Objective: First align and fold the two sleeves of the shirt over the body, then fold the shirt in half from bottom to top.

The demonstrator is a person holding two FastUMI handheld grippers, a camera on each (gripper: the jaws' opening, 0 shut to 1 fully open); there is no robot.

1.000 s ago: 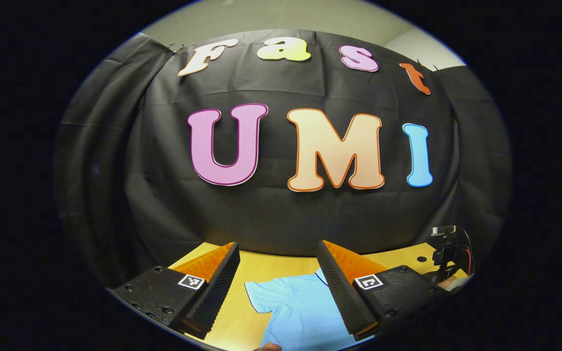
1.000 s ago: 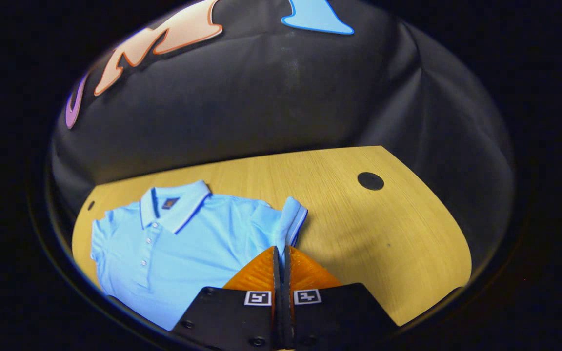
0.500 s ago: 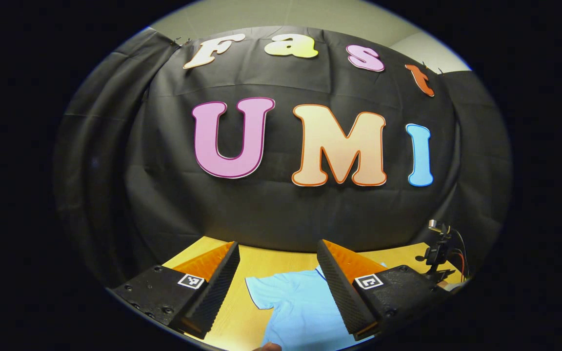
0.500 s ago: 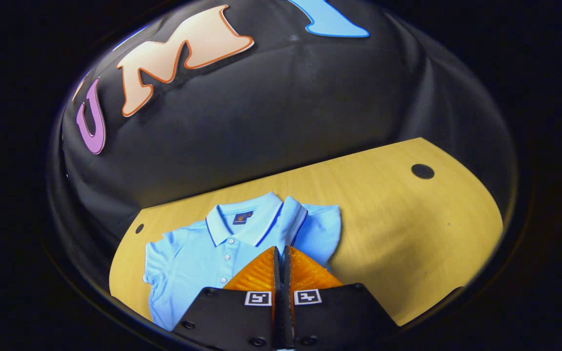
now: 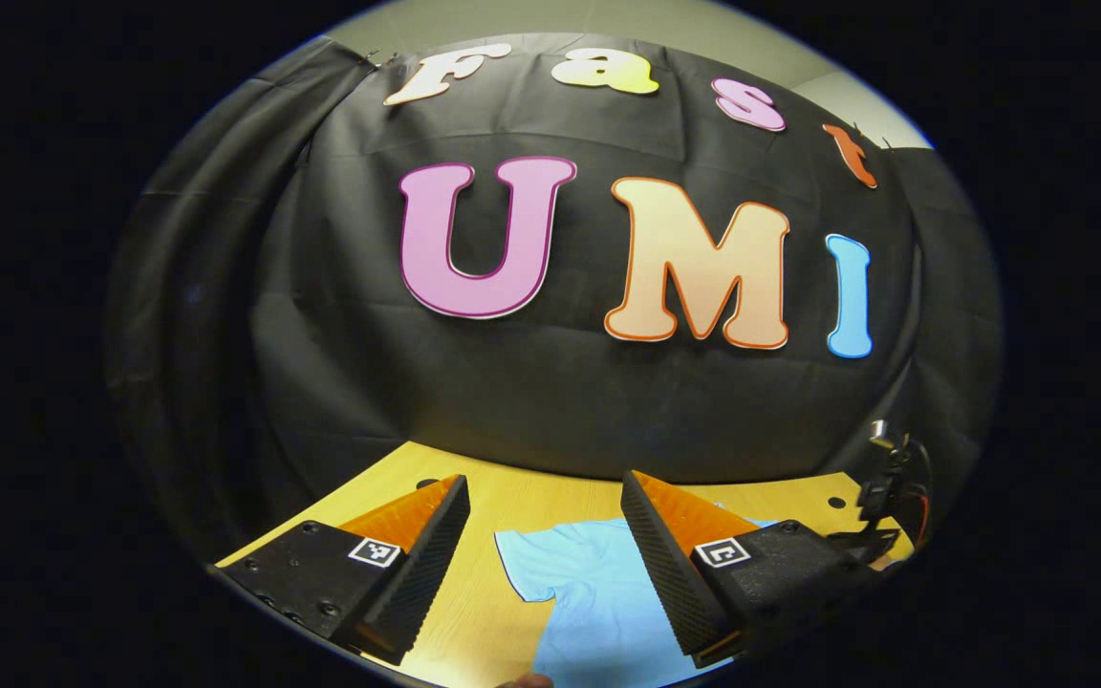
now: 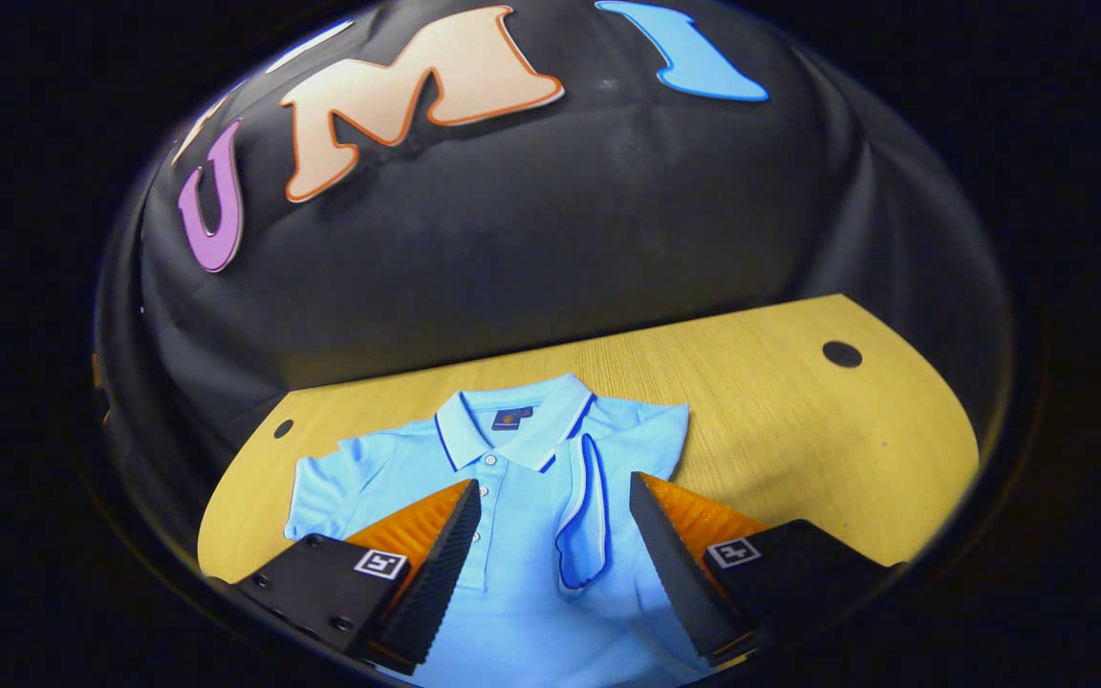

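The shirt (image 6: 522, 535) lies flat on the table (image 6: 799, 430), front side up, directly ahead of and partly beneath the right tool (image 6: 555, 549). It is a light blue polo of soft knit cloth, with a pointed collar (image 6: 512, 435) edged in a thin dark line and a short row of small buttons running down from the neck. One sleeve (image 6: 584, 516) is folded in over the body and rests as a narrow, rounded flap with a dark-trimmed white cuff, lying between the right tool's fingers (image 6: 436, 554). The other sleeve (image 6: 326, 483) spreads out flat on the table, beyond the tool's left-hand finger. The right tool is spread wide, its fingers wedge-shaped with ridged inner faces, holding nothing; whether they touch the cloth cannot be told.

In the left gripper view the left tool (image 5: 546, 559) is likewise spread wide and holds nothing. A sleeve and part of the shirt's (image 5: 589, 592) body lie just ahead of it, between its two fingers. The table (image 5: 512, 497) is smooth yellow wood with a fine straight grain, a rounded far edge and small dark round holes (image 6: 841, 354) near that edge.

No containers are on the table.
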